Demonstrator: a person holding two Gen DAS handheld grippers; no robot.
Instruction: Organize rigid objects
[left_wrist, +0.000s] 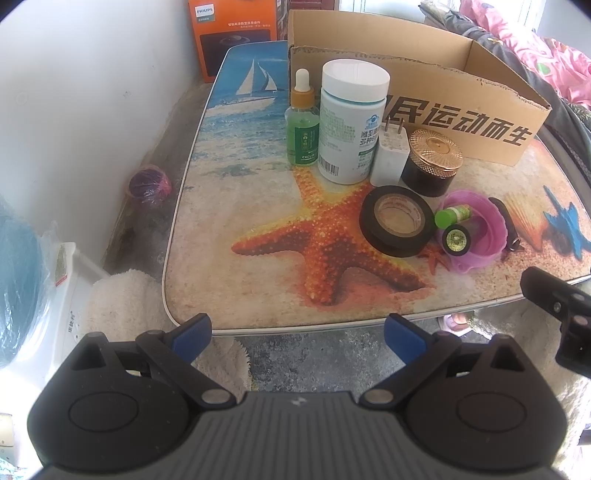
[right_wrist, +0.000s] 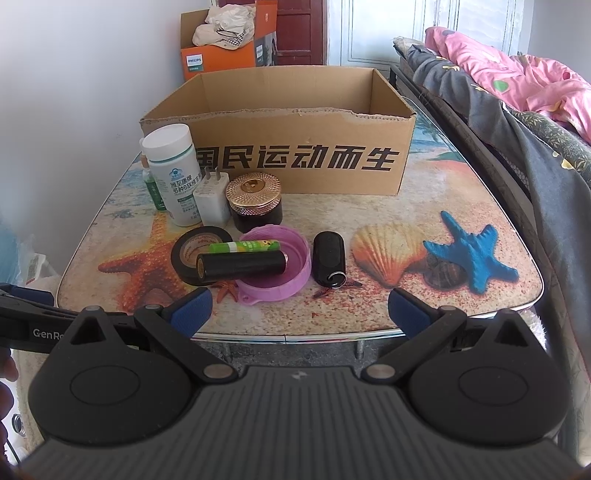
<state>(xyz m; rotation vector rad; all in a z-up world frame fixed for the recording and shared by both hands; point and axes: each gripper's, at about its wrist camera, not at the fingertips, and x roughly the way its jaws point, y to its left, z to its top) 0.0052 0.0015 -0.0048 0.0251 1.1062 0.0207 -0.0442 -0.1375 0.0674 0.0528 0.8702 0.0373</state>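
An open cardboard box (right_wrist: 295, 162) stands at the back of the table, also in the left wrist view (left_wrist: 461, 107). In front of it stand a green dropper bottle (left_wrist: 302, 127), a white pill bottle (right_wrist: 173, 177), a white charger (right_wrist: 212, 201) and a gold-lidded dark jar (right_wrist: 255, 203). Nearer lie a black tape roll (right_wrist: 192, 251), a pink lid (right_wrist: 291, 266) holding a green tube (right_wrist: 243, 246) and a black cylinder (right_wrist: 240, 264), and a black key fob (right_wrist: 329, 262). My left gripper (left_wrist: 297, 332) and right gripper (right_wrist: 299, 308) are open and empty at the front edge.
The table (right_wrist: 369, 306) has a beach print with starfish and shell. An orange Philips box (right_wrist: 221, 55) stands behind. A bed with pink and grey bedding (right_wrist: 517, 103) runs along the right. A white wall is at left; fluffy cloth (left_wrist: 125, 306) lies below.
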